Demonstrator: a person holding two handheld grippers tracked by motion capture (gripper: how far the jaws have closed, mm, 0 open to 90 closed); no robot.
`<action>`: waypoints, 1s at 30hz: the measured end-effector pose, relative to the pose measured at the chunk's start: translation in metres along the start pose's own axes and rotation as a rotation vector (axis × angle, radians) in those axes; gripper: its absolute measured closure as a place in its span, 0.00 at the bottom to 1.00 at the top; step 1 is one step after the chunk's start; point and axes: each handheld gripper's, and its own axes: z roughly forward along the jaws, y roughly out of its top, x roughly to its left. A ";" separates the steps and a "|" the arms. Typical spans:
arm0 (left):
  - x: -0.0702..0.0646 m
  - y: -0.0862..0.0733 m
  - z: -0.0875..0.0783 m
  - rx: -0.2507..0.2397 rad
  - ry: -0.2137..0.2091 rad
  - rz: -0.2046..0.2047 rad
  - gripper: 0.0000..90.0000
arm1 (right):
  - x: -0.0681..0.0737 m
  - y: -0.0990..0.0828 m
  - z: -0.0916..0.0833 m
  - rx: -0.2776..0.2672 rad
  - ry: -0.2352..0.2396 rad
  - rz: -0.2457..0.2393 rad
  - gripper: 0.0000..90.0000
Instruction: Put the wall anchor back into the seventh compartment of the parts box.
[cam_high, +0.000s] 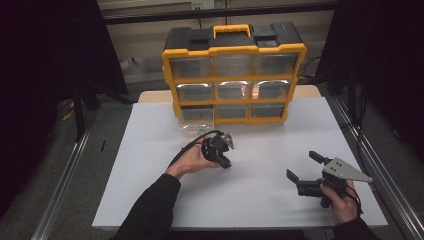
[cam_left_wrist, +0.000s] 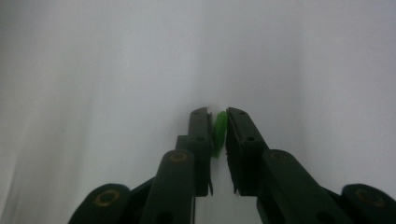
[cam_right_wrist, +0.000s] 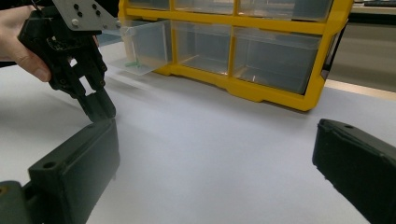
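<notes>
left gripper (cam_left_wrist: 215, 114) is pinched almost fully closed on a small green plastic piece (cam_left_wrist: 219, 133), tips pointing down at the white table top (cam_high: 260, 165). the green bit sits clamped between the two black pads right at the tips, and its lower end looks to be at or just above the table surface; contact can't be told. in the high view that gripper (cam_high: 224, 159) is a little in front of the yellow-and-black plastic drawer organiser (cam_high: 234, 75), near its bottom-left corner. the clear bottom-left drawer (cam_right_wrist: 142, 44) of the organiser is pulled out, with what looks like another green piece (cam_right_wrist: 132, 63) inside, so the likely job is moving small green parts into or out of that drawer. a grip at the very tips suits a part this thin.

right gripper (cam_high: 305, 167) is well off to the organiser's front right, jaws spread wide, nothing between them, resting low by the table. judged as parked and out of the way while the left does the pick.
</notes>
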 end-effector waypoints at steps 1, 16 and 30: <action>0.000 0.000 0.000 0.001 0.001 -0.002 0.94 | 0.000 0.000 0.000 0.000 0.001 0.000 0.01; 0.004 -0.003 -0.001 -0.025 -0.019 -0.040 0.94 | 0.000 0.000 0.000 0.002 0.002 0.001 0.01; 0.006 -0.009 -0.015 -0.105 0.020 -0.075 0.94 | 0.000 0.000 -0.001 0.000 -0.005 0.003 0.01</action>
